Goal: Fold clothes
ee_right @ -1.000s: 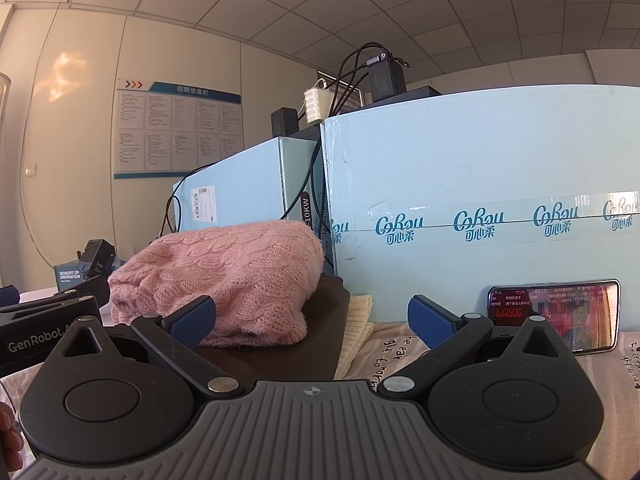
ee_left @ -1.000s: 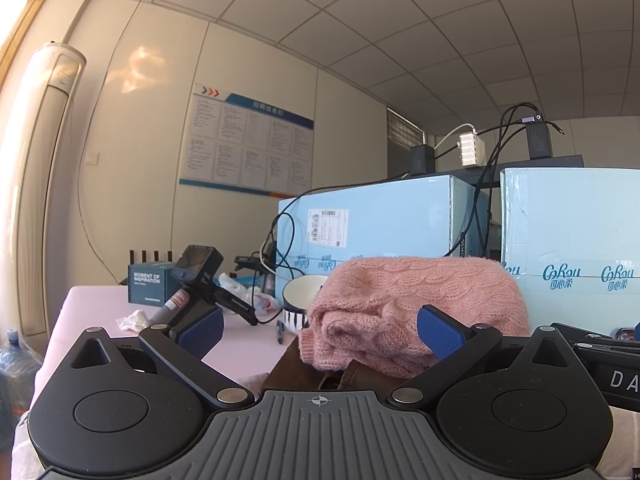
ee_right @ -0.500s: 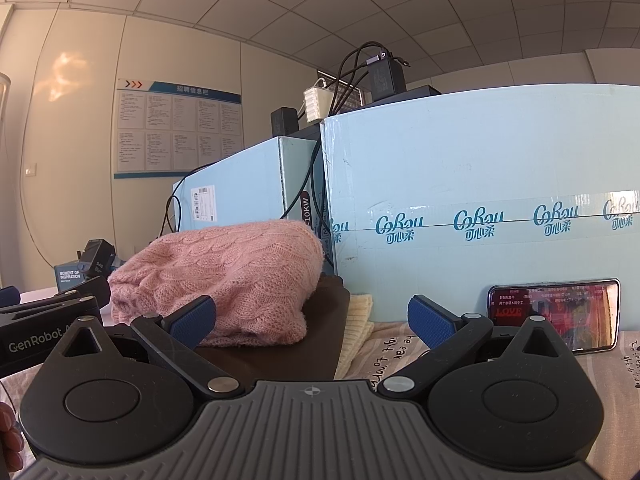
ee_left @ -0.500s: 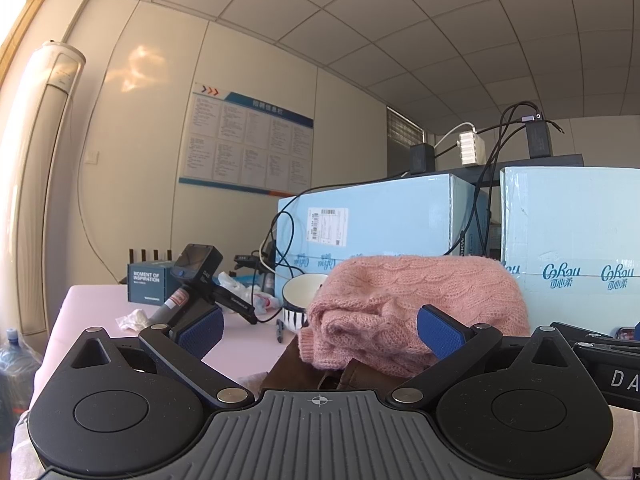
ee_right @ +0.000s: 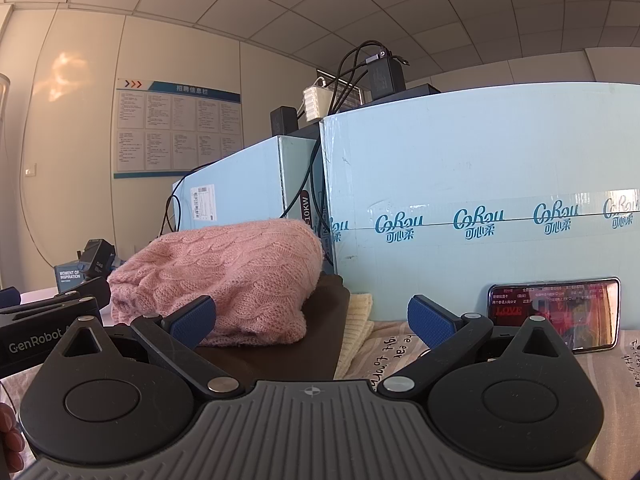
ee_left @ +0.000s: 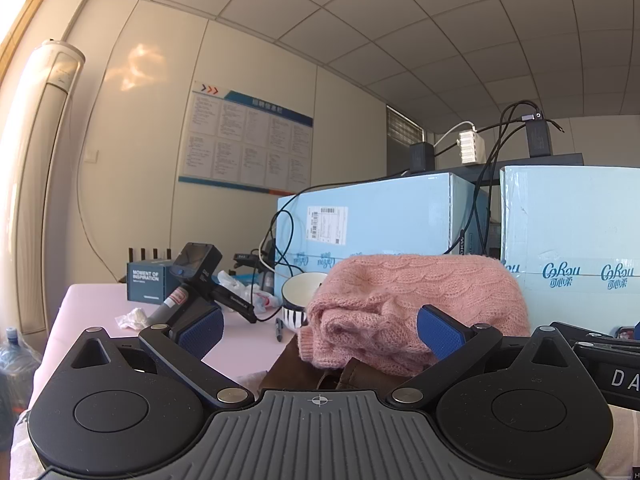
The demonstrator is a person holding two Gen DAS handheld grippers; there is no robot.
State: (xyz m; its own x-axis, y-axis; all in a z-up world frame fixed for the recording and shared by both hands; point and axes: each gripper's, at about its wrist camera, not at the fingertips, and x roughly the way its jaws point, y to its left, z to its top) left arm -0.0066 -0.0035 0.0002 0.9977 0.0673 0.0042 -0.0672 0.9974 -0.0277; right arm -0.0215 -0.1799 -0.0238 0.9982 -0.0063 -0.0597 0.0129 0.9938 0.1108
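Nothing has moved since earlier: left gripper (ee_left: 320, 330) and right gripper (ee_right: 312, 318) rest spread and empty before the pink sweater (ee_right: 236, 276), folded atop a brown garment (ee_right: 280, 354), seemingly finished.

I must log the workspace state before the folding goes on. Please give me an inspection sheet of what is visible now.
Surface: pink table top on the left; printed cloth under the clothes.
Job's things: pink knit sweater, folded, lies on a dark brown garment; a cream knit piece sits beside it.
Clutter: striped bowl, pen, crumpled tissue, small blue box, handheld camera, phone with its screen lit.
Grippers: left gripper and right gripper both open, holding nothing.
Cables: black cables run over the light blue cartons.
Surroundings: notice board, standing air conditioner.
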